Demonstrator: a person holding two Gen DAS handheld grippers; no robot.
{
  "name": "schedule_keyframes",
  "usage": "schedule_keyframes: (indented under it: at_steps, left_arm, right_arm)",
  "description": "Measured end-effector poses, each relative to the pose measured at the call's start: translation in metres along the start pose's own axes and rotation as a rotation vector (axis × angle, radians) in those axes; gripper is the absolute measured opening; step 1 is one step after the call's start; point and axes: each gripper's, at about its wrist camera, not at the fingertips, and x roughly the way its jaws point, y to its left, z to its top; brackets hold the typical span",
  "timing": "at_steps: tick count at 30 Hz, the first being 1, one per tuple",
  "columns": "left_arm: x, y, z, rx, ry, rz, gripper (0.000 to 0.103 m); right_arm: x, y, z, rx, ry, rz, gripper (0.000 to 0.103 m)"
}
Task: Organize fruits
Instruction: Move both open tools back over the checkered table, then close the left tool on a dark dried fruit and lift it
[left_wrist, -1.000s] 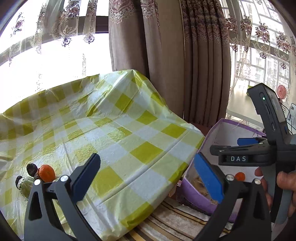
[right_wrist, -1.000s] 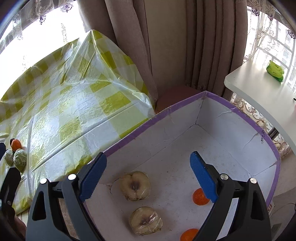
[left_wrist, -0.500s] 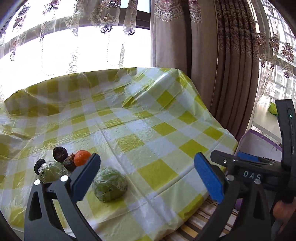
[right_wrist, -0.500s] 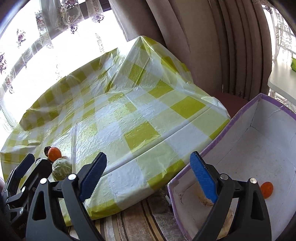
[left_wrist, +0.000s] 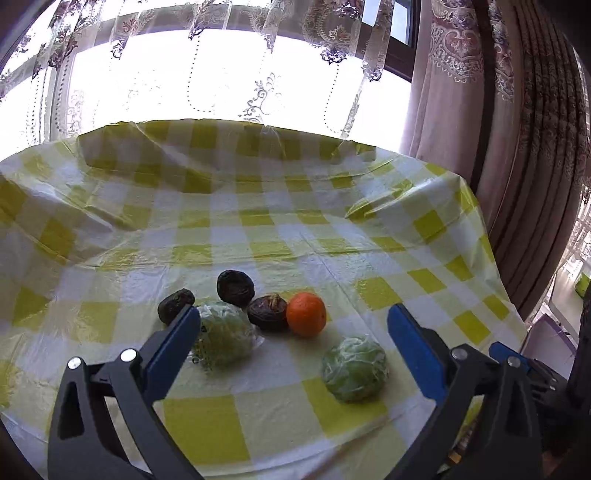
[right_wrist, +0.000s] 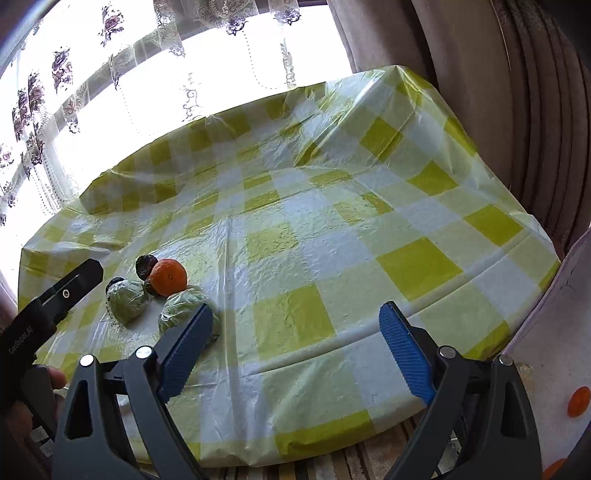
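Note:
On the yellow-checked tablecloth (left_wrist: 280, 236) lies a cluster of fruit: an orange (left_wrist: 306, 314), three dark wrinkled fruits (left_wrist: 235, 287), and two green plastic-wrapped fruits (left_wrist: 225, 334) (left_wrist: 354, 368). My left gripper (left_wrist: 293, 347) hovers open just in front of the cluster, nothing between its blue pads. My right gripper (right_wrist: 295, 343) is open and empty over the table's near part, to the right of the orange (right_wrist: 168, 277) and the green wrapped fruits (right_wrist: 127, 301) (right_wrist: 183, 310). The left gripper's finger (right_wrist: 74, 284) shows at that view's left edge.
A white box with a purple rim (right_wrist: 554, 332) stands on the floor right of the table, with orange fruits (right_wrist: 578, 401) in it. Curtains (left_wrist: 498, 110) hang behind, a bright window beyond. A striped rug (right_wrist: 369, 458) lies below the table's edge.
Both grippers have swung left, away from the purple-rimmed box toward the table. The fruit cluster now sits centred before the left gripper; the box has slid to the right edge.

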Motion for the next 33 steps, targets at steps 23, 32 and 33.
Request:
schedule_keyframes:
  at_steps: [23, 32, 33]
  left_arm:
    - [0.041, 0.138, 0.003, -0.494, 0.154, -0.011, 0.082]
    - [0.071, 0.157, 0.003, -0.626, 0.234, -0.117, 0.065]
    - [0.073, 0.155, 0.004, -0.619, 0.24, -0.121, 0.062]
  right_arm:
    - [0.052, 0.078, -0.011, -0.221, 0.143, 0.119, 0.089]
    - [0.062, 0.097, -0.02, -0.325, 0.152, 0.063, 0.091]
    - [0.062, 0.099, -0.02, -0.334, 0.152, 0.058, 0.091]
